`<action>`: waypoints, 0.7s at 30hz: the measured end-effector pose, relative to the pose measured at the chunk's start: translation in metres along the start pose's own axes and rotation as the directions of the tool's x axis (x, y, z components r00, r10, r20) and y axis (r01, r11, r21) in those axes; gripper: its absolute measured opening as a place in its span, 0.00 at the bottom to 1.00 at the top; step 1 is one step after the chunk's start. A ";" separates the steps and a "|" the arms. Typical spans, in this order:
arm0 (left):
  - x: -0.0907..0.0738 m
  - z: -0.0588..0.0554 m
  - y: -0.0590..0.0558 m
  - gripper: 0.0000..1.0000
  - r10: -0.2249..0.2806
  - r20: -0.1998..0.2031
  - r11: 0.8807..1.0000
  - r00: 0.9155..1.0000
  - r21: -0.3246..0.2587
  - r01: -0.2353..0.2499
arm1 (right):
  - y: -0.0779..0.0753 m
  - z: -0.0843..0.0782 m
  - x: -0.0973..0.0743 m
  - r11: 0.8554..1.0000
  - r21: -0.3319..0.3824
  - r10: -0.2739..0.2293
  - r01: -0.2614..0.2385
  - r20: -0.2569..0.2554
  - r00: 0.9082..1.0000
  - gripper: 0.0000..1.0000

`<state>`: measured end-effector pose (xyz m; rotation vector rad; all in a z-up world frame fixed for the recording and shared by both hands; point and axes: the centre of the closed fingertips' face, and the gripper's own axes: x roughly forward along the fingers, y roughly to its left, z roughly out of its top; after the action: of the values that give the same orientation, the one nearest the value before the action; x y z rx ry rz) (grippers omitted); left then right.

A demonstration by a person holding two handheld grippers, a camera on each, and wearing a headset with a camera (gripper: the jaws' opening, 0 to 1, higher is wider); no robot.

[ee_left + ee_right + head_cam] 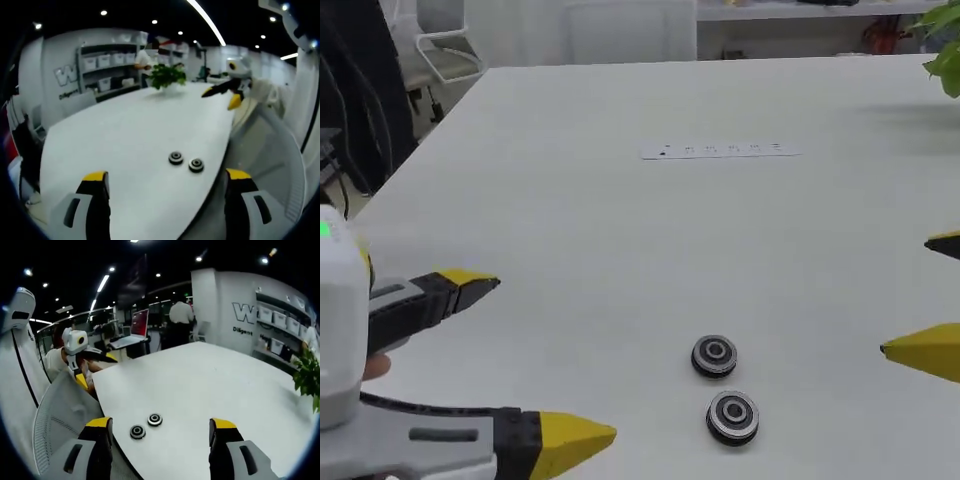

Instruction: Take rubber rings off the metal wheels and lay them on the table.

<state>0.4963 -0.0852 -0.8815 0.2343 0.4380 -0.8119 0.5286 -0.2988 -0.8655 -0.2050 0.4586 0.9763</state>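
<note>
Head view, left gripper [525, 358]: low on the left above the table [620, 220], yellow tips wide apart, nothing between them.
Head view, right gripper [912, 297]: at the right edge, only its two yellow tips in frame, spread apart and empty.
Head view, wheels: far wheel [714, 355] and near wheel [733, 416] lie flat on the table just beside each other, between the two grippers, each with a dark band round a metal centre.
Head view, background: a label strip [720, 150] lies farther up the table; plant [945, 50] leaves show at the top right.
Left gripper view, own jaws: apart, gripping nothing.
Left gripper view, wheels: both lie ahead, close to the table's edge, well clear of the jaws.
Left gripper view, other gripper: the right gripper hovers beyond, tips parted.
Right gripper view, own jaws: apart, empty.
Right gripper view, wheels: the pair sits between the jaw tips, nearer the left one, untouched.
Right gripper view, other gripper: the left gripper is off the table's edge at left, tips parted.
</note>
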 end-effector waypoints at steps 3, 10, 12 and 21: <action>0.002 0.011 0.004 0.96 -0.003 0.012 0.999 1.000 0.034 0.002 | 0.000 0.006 0.007 0.999 -0.030 0.025 -0.024 0.004 1.000 0.77; 0.012 0.036 0.008 0.96 -0.021 0.029 0.993 0.999 0.115 0.017 | 0.001 0.027 0.027 0.993 -0.089 0.079 -0.076 0.035 0.996 0.73; 0.017 0.041 0.008 0.96 -0.029 0.034 0.990 0.999 0.140 0.024 | 0.004 0.030 0.035 0.989 -0.105 0.105 -0.100 0.043 0.994 0.72; 0.049 0.054 -0.012 0.89 -0.168 0.023 0.961 0.985 0.225 0.159 | 0.015 0.008 0.069 0.969 -0.165 0.183 -0.186 -0.031 0.983 0.62</action>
<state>0.5326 -0.1443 -0.8569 0.3926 0.3294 -1.0285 0.5511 -0.2355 -0.8897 -0.3257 0.4150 1.1981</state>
